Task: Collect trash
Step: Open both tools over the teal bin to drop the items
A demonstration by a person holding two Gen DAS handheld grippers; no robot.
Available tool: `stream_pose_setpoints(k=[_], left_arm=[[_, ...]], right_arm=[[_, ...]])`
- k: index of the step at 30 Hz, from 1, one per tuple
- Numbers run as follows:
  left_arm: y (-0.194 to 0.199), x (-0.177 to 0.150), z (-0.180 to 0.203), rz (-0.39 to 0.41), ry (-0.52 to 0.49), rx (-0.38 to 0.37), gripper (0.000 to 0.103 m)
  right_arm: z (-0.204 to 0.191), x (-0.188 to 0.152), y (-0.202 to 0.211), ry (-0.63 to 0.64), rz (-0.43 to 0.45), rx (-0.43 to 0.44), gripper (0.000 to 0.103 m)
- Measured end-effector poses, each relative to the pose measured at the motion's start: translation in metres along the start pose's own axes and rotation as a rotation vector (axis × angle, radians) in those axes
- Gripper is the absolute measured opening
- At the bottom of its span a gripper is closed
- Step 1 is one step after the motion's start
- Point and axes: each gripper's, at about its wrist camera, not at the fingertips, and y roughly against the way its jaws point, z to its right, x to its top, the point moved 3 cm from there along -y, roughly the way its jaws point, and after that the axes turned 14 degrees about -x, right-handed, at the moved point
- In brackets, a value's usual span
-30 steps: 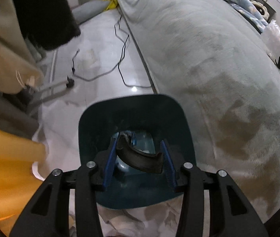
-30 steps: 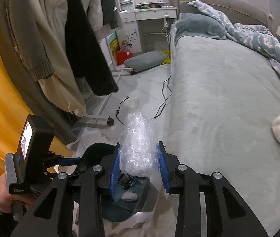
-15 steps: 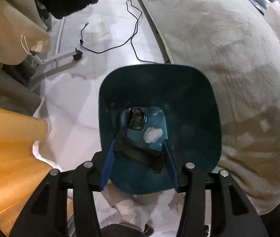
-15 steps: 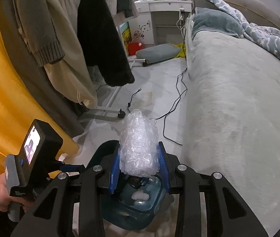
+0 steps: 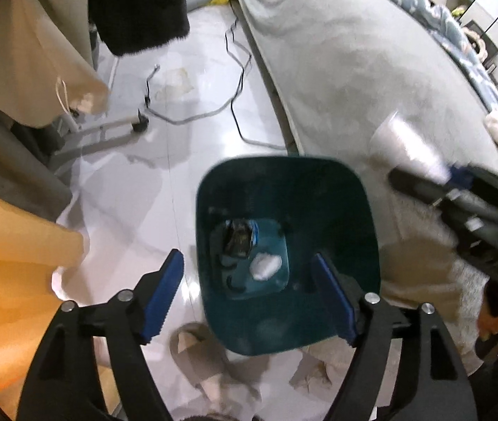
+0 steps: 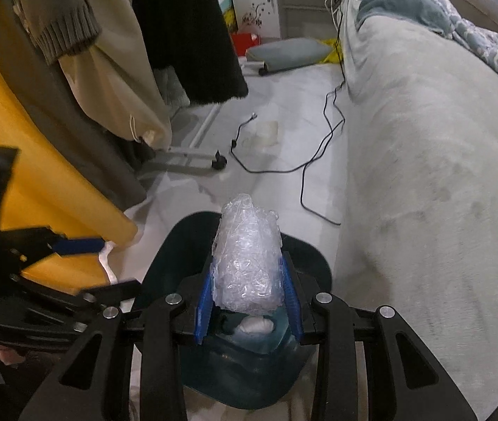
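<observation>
A dark teal trash bin (image 5: 284, 168) stands on the floor beside the bed. At its bottom lie a dark wrapper (image 5: 238, 242) and a white wad of tissue (image 5: 264, 265). My left gripper (image 5: 247, 258) hangs over the bin's mouth, its jaws opening with nothing between the blue pads. My right gripper (image 6: 247, 273) is shut on a crumpled roll of clear bubble wrap (image 6: 245, 245) just above the bin's rim (image 6: 164, 263). In the left wrist view the bubble wrap (image 5: 399, 144) shows blurred at the right. The left gripper's blue pad (image 6: 77, 245) shows at the left of the right wrist view.
A bed under a grey blanket (image 6: 424, 140) runs along the right. Black cables (image 6: 319, 147) trail over the pale floor. Hanging clothes (image 6: 185, 35) on a wheeled rack (image 6: 192, 154) and yellow fabric (image 6: 20, 161) crowd the left. A grey cushion (image 6: 287, 52) lies farther back.
The left gripper has opened and the black curved piece it held is gone from its pads. The right gripper has come down closer over the bin with the bubble wrap.
</observation>
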Motion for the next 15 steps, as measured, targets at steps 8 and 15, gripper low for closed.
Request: stream_pose_setpoints(k=[8, 15], left_arm=[[0.025, 0.011, 0.018, 0.156, -0.113, 0.055, 0.080], [0.051, 0.023, 0.023, 0.281, -0.153, 0.018, 0.076]], right_arm=[[-0.019, -0.014, -0.031, 0.024, -0.091, 0.007, 0.036], [-0.031, -0.035, -0.055, 0.062, -0.164, -0.008, 0.036]])
